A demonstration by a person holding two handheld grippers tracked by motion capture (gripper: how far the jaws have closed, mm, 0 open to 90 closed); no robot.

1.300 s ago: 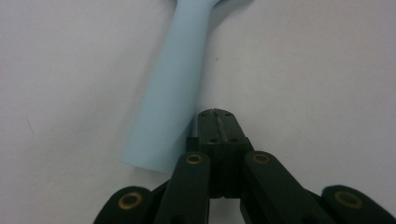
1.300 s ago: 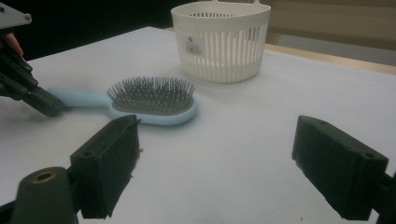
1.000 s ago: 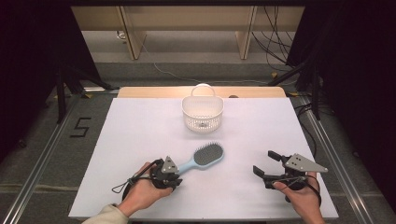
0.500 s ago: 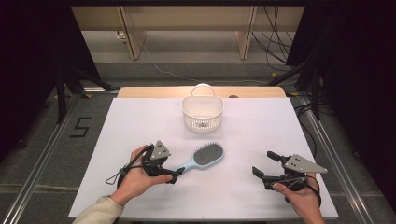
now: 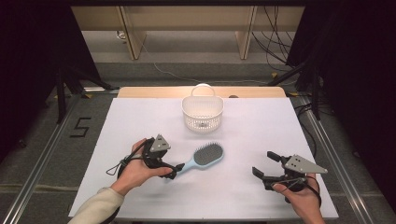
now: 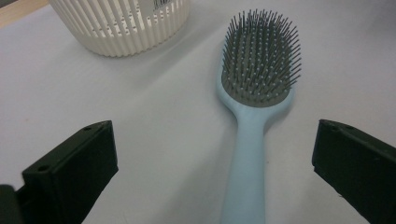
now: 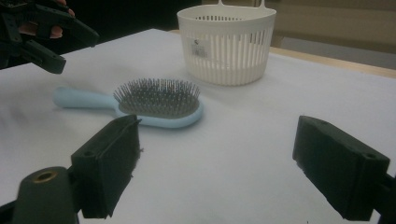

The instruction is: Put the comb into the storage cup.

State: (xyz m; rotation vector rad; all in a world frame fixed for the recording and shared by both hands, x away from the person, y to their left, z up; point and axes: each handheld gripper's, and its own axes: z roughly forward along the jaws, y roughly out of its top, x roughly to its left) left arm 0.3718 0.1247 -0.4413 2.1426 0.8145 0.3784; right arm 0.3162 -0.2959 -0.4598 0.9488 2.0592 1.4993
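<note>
Fingers (image 6: pixel 70 172) newly spread off hairbrush (image 6: pixel 254 93)

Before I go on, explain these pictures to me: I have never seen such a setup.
A person sits at a white table with a hand-held gripper in each hand. One picture looks down from above; the other two come from cameras riding on the grippers, looking along their black jaws. On the table lie a light blue hairbrush, bristles up, and behind it a white slatted basket. The left gripper has just been opening its jaws; the brush handle lies between them, unheld. The right gripper is open and holds nothing.
</note>
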